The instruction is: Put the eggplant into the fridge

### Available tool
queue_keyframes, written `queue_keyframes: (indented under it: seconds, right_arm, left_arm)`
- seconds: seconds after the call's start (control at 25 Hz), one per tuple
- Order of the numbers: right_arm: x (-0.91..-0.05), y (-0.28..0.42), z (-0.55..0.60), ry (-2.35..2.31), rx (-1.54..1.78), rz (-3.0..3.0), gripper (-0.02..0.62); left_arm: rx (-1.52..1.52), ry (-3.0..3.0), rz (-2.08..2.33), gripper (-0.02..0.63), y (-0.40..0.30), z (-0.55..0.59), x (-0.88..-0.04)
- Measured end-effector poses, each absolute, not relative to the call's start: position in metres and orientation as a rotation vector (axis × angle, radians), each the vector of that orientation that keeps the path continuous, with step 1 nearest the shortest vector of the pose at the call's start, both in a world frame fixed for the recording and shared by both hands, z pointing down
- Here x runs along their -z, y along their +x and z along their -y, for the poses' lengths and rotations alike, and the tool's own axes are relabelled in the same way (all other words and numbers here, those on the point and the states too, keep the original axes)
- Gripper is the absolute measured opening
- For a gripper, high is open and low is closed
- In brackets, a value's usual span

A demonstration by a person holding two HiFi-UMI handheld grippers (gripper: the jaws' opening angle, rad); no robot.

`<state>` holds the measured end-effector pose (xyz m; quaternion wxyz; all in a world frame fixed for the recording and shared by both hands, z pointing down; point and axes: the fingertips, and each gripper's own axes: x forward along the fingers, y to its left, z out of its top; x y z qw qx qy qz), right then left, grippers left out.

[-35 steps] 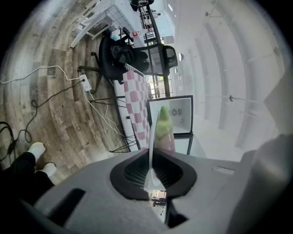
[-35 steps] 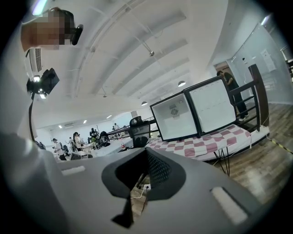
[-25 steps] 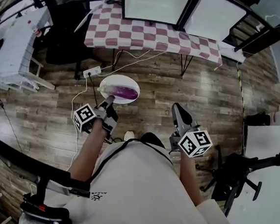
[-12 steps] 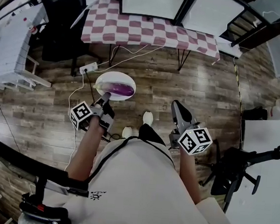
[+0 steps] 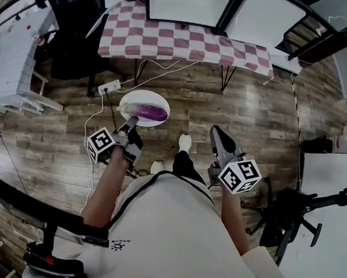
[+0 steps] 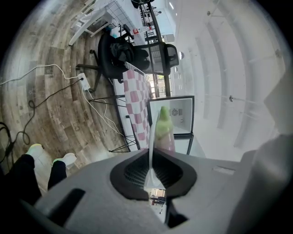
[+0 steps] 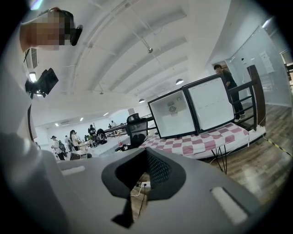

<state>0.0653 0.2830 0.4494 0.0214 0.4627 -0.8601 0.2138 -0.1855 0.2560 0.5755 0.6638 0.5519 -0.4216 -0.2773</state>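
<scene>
A person in a white shirt stands on a brown wood-plank floor, seen from above, with a grey two-jaw gripper in each hand.

The left gripper has its jaws closed on the near rim of a round white plate, held out level in front of the person. In the left gripper view the thin white rim runs straight into the pinch of the black ribbed pads. The purple eggplant with a pale green stem end lies on this plate, above the floor and well short of the table.

The right gripper points the same way, apart from the plate. Its jaws are together with nothing between them.

Each gripper carries a white cube printed with black square marker patterns; these are codes, not words.

Ahead stands a table under a red-and-white checked cloth. On it sits a small white-doored fridge with a black frame, and a second fridge of the same kind is just beside it. Both doors are closed. The first door bears a round emblem, too small to read.

A black mesh office chair stands left of the table. A white power strip and its white cables lie on the floor nearby.
</scene>
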Motion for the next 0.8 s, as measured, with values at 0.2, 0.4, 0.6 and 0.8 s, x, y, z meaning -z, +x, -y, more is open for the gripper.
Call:
queue_keyframes:
  seconds: [0.2,0.4,0.6,0.8]
  right_arm:
    - [-0.453,0.075,-0.250,1.415,-0.676,2.671,0.006]
    - [-0.453,0.090,-0.209,1.398,-0.688,2.682,0.006]
    - [-0.445,0.101,-0.164,1.345,-0.671,2.715,0.006]
    - [-0.439,0.110,-0.126,1.269,-0.647,2.748,0.006]
  left_arm:
    - [0.628,1.249,0.964,0.026,-0.175,-0.222,-0.574]
    - [0.631,1.247,0.980,0.026,-0.161,-0.183,-0.569]
    - [0.649,1.261,0.994,0.026,-0.144,-0.142,-0.557]
    - [0.673,1.256,1.016,0.026,-0.129,-0.113,-0.549]
